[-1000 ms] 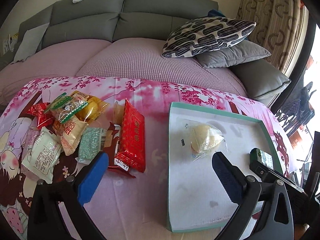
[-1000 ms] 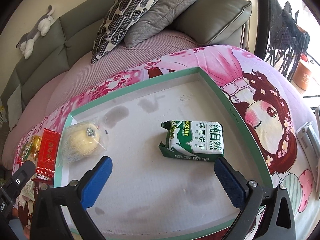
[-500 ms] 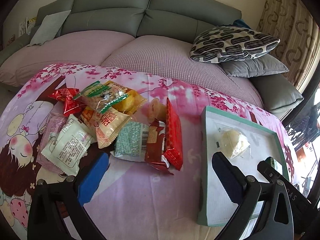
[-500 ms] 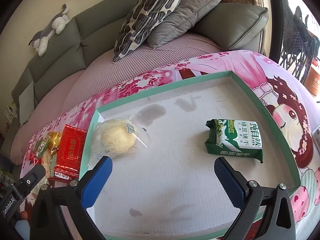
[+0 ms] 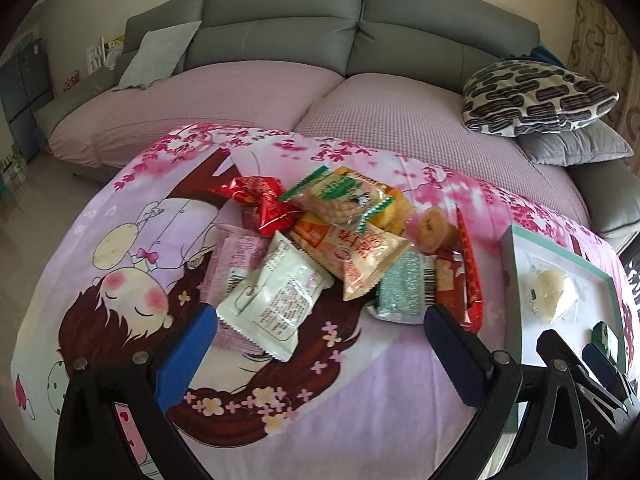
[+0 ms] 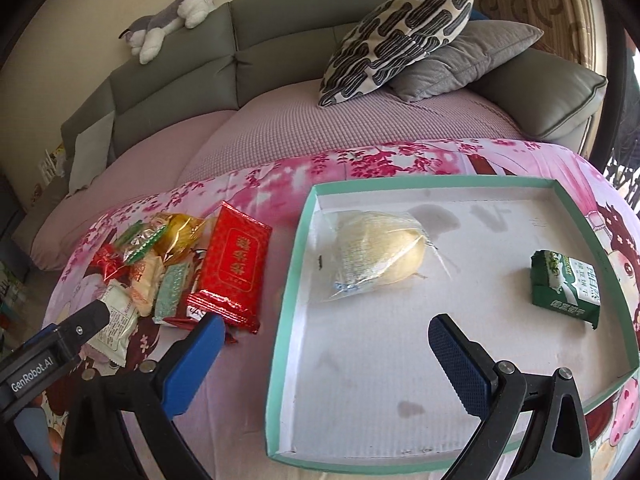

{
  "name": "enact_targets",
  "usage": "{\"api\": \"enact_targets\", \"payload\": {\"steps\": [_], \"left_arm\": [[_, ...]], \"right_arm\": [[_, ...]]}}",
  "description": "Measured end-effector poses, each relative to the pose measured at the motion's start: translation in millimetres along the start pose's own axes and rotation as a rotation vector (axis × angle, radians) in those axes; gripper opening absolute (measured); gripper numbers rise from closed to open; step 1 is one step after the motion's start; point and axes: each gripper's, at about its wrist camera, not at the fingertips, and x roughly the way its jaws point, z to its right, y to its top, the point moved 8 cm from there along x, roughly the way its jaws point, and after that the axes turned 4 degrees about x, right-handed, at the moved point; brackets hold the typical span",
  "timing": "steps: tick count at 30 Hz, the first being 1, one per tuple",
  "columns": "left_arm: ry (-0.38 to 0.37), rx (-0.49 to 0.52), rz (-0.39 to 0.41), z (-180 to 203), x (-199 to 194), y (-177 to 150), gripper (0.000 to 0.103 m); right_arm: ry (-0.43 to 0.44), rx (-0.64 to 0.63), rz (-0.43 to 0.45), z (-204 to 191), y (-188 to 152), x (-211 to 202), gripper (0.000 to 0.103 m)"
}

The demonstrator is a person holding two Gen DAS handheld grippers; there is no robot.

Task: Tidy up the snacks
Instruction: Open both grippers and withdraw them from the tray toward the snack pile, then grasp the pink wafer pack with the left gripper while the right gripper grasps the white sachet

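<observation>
A pile of snack packets (image 5: 340,248) lies on the pink cartoon cloth, with a white packet (image 5: 276,300) nearest my left gripper (image 5: 320,344), which is open and empty just in front of it. A green-rimmed white tray (image 6: 296,280) holds a wrapped yellow bun (image 6: 380,252) and a green biscuit pack (image 6: 568,284). My right gripper (image 6: 324,360) is open and empty over the tray's near left corner. The pile (image 6: 160,276) and a red packet (image 6: 232,268) lie left of the tray. The tray (image 5: 508,280) also shows at the right of the left wrist view.
A grey sofa with a purple cover (image 5: 360,100) runs behind the table. Patterned and grey cushions (image 6: 404,28) lie on it at the right, and a plush toy (image 6: 172,16) on its back. The cloth (image 5: 100,280) drops off at the left edge.
My left gripper has swung left from the tray to the snack pile. My right gripper has moved left across the tray, away from the green biscuit pack. Both stay open.
</observation>
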Motion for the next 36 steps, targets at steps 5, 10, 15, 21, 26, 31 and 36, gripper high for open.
{"api": "enact_targets", "payload": {"steps": [5, 10, 15, 21, 26, 31, 36], "left_arm": [[0.035, -0.053, -0.005, -29, 3, 0, 0.103], [0.043, -0.095, -0.017, -51, 6, 0, 0.103], [0.058, -0.143, -0.022, -75, 5, -1, 0.103], [0.044, -0.176, -0.043, -86, 16, 0, 0.103], [0.022, -0.159, -0.051, -79, 28, 3, 0.103], [0.03, -0.177, -0.05, -87, 34, 6, 0.103], [0.028, -0.216, -0.05, -99, 40, 8, 0.103]], "right_arm": [[0.019, -0.038, -0.008, -23, -7, 4, 0.103], [0.045, -0.075, -0.007, -44, -13, 4, 0.103], [0.072, -0.097, -0.014, -61, -16, 7, 0.103], [0.055, -0.13, -0.026, -70, -20, 15, 0.103], [0.029, -0.131, -0.014, -70, -13, 18, 0.096], [0.035, -0.152, -0.034, -80, -13, 25, 0.09], [0.063, -0.177, -0.037, -98, -11, 27, 0.088]]}}
